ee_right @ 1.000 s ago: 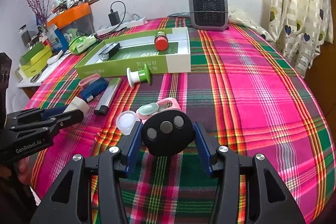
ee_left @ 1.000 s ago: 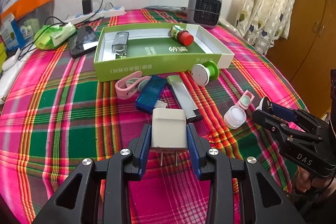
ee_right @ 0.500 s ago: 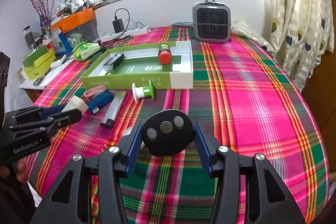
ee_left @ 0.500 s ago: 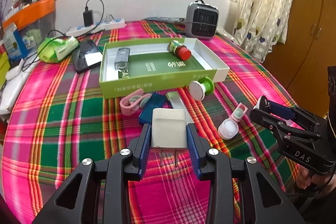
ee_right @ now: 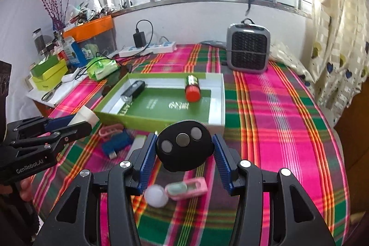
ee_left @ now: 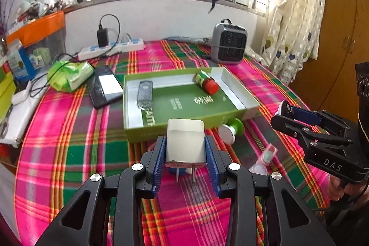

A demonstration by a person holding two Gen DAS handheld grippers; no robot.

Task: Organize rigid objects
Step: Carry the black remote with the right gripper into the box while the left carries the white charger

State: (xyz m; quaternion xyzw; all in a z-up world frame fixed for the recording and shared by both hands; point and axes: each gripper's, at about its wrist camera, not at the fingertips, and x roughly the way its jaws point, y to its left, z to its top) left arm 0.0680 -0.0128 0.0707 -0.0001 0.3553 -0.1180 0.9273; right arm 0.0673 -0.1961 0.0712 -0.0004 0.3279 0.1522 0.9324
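My left gripper is shut on a white plug adapter, prongs pointing back, held above the plaid cloth just short of the green box. My right gripper is shut on a black three-button remote, raised in front of the same box. Inside the box lie a dark flashlight and a red-capped bottle. On the cloth before the box lie a blue USB stick, a pink clip, a silver bar, a green-white spool and an open pink case.
A grey heater stands behind the box, a power strip with charger by the wall. A phone and a green packet lie left of the box. Cluttered shelves stand at the far left. A wooden cabinet is at right.
Both grippers have risen and pulled back with their objects still held, so the box and loose items look smaller and lower. Nothing on the cloth has moved.
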